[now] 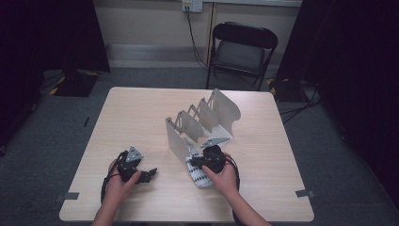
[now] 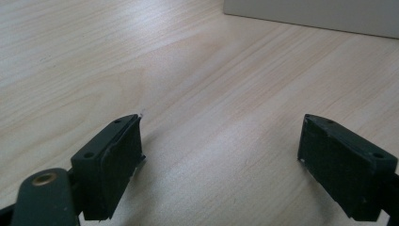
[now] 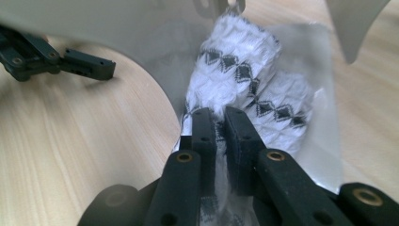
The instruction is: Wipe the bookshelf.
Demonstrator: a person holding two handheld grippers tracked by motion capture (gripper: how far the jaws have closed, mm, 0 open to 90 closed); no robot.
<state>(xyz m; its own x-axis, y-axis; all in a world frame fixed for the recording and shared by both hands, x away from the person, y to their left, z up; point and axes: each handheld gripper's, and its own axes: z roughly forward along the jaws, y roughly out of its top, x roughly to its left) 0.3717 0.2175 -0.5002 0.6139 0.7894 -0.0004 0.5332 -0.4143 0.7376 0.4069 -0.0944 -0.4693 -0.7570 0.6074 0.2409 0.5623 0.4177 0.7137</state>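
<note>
A white knitted cloth with black diamond patterns (image 3: 244, 80), wrapped in clear plastic, lies on the table at the front end of a grey metal rack (image 1: 202, 123). My right gripper (image 3: 220, 115) is shut on the near edge of that packaged cloth (image 1: 198, 175); in the high view the right gripper (image 1: 194, 163) sits over it. My left gripper (image 2: 221, 141) hovers low over bare wood with its jaws wide apart and nothing between them. In the high view the left gripper (image 1: 149, 175) rests left of the rack.
The rack has several upright dividers and stands in the middle of the wooden table (image 1: 141, 117). A black folding chair (image 1: 242, 49) stands beyond the far edge. Bare tabletop lies to the left and far side.
</note>
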